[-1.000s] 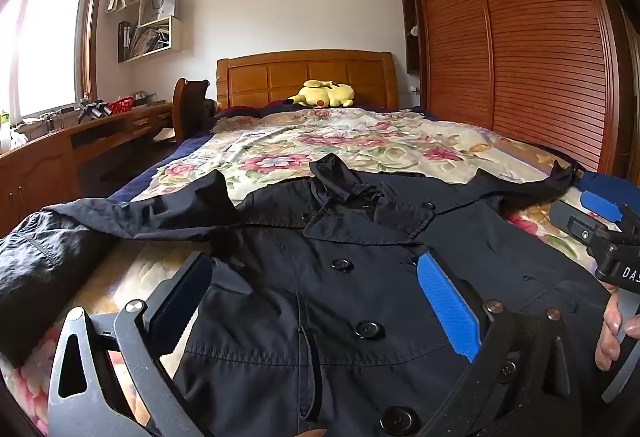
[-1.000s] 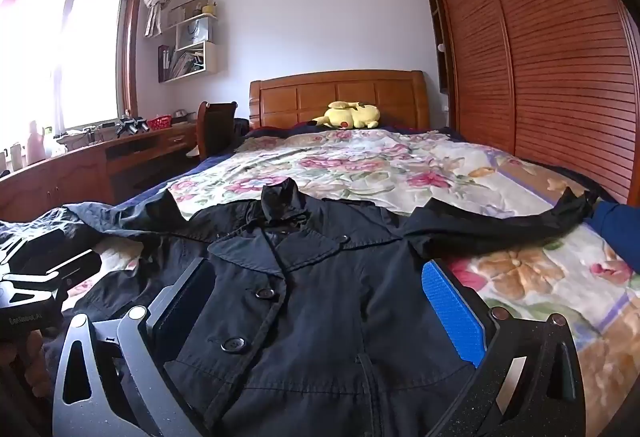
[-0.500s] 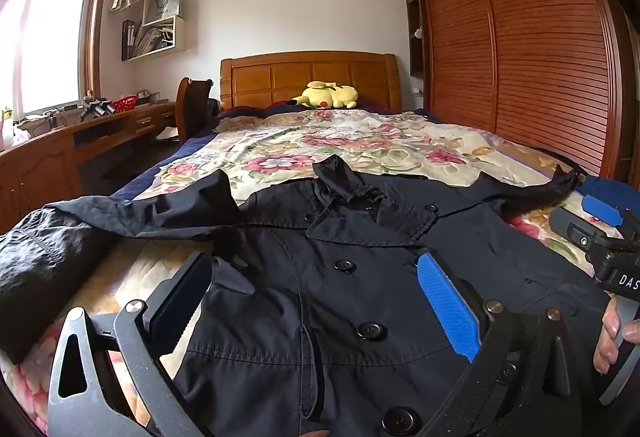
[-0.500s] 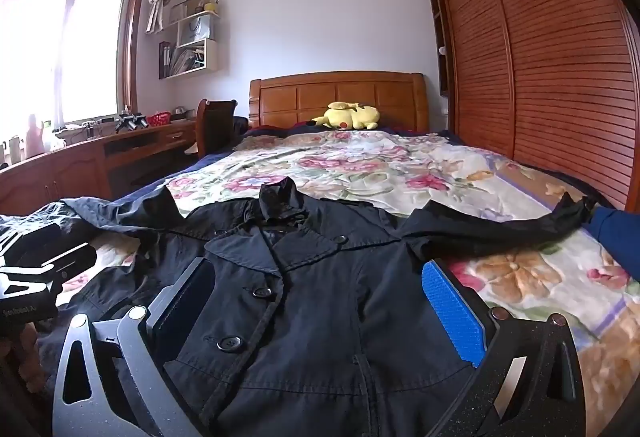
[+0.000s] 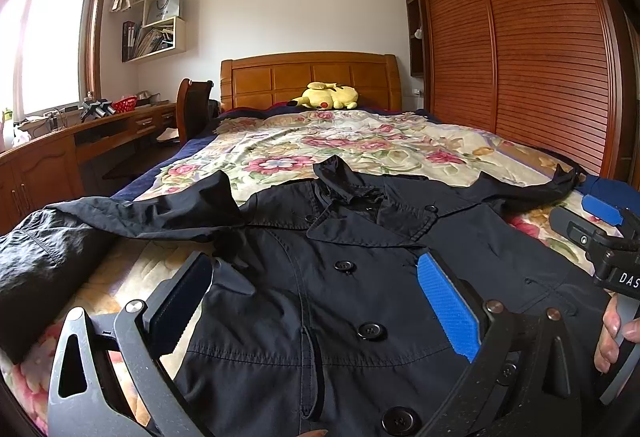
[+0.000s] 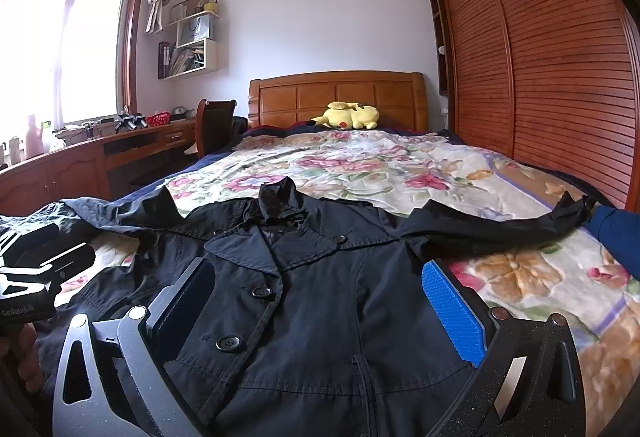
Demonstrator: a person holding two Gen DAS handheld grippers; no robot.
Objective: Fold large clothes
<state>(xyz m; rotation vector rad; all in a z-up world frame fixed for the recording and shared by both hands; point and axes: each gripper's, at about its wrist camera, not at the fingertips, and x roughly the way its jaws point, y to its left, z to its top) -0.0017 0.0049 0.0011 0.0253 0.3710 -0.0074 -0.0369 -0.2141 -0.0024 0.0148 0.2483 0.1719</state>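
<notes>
A coat [image 5: 340, 277] lies flat on the near end of a bed [image 5: 360, 145], collar toward the headboard [image 5: 312, 77], one sleeve stretched left past the mattress edge and the other right toward the wardrobe [image 5: 540, 57]. The left gripper [image 5: 316, 301] hangs above the coat's front, fingers spread apart; the right gripper [image 6: 320, 309] hangs beside it to the right, likewise spread. A stuffed toy [image 5: 326, 96] rests at the headboard. A desk [image 5: 80, 141] and chair [image 5: 194, 109] stand left of the bed, shelves [image 5: 160, 21] above them.
</notes>
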